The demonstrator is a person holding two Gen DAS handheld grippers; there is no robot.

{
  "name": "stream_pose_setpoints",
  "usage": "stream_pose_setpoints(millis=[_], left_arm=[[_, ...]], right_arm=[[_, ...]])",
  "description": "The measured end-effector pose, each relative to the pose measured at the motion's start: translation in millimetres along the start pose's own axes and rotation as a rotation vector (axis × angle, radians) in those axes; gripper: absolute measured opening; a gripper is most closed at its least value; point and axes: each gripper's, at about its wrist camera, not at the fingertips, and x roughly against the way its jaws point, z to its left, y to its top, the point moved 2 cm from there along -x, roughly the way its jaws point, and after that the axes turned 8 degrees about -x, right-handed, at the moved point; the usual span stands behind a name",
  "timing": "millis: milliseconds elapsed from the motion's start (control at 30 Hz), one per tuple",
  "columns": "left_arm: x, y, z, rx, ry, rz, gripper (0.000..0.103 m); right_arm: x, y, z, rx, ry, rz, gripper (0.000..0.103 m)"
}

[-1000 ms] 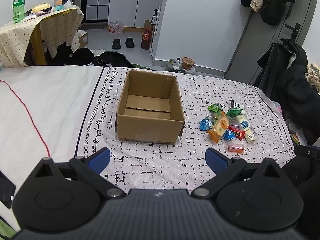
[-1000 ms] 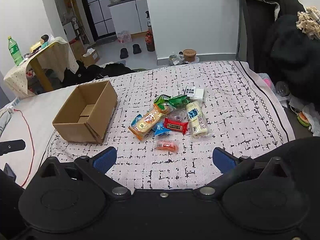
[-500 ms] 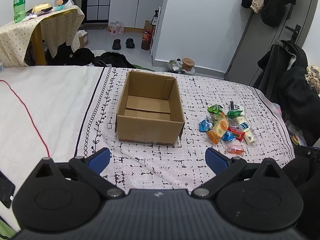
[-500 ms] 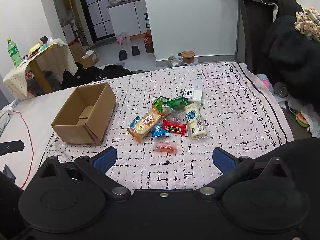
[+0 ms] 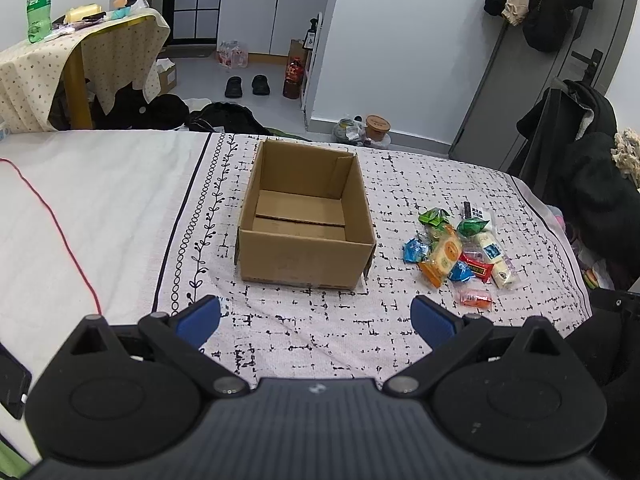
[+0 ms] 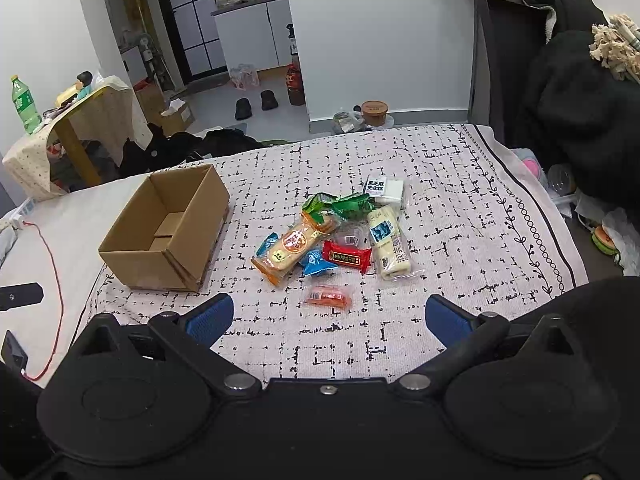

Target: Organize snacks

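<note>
An open, empty cardboard box stands on the patterned bedspread; it also shows in the right wrist view. A pile of several wrapped snacks lies to its right, also seen in the right wrist view. A small orange packet lies nearest me. My left gripper is open and empty, in front of the box. My right gripper is open and empty, just short of the orange packet.
A red cable runs over the white sheet on the left. A black device lies at the left edge. Dark coats hang by the bed's right side. A cloth-covered table stands beyond the bed.
Both grippers have drifted slightly; the box and snacks sit a little lower and nearer in the right wrist view. Nothing was picked up or moved.
</note>
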Motion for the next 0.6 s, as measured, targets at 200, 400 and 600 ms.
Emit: stream_pose_setpoints(millis=[200,400,600], left_arm=[[-5.4,8.6,4.9,-0.019,-0.004,0.002,0.101],[-17.7,20.5,1.3,-0.061,-0.030,0.010,0.101],[-35.6,32.0,-10.7,-0.121,-0.050,0.029,0.101]], right_arm=[[-7.3,1.4,-0.9,-0.002,0.002,0.007,0.103],[-14.7,6.9,-5.2,-0.013,0.005,0.003,0.103],[-21.5,12.2,-9.3,-0.020,0.022,0.002,0.103]])
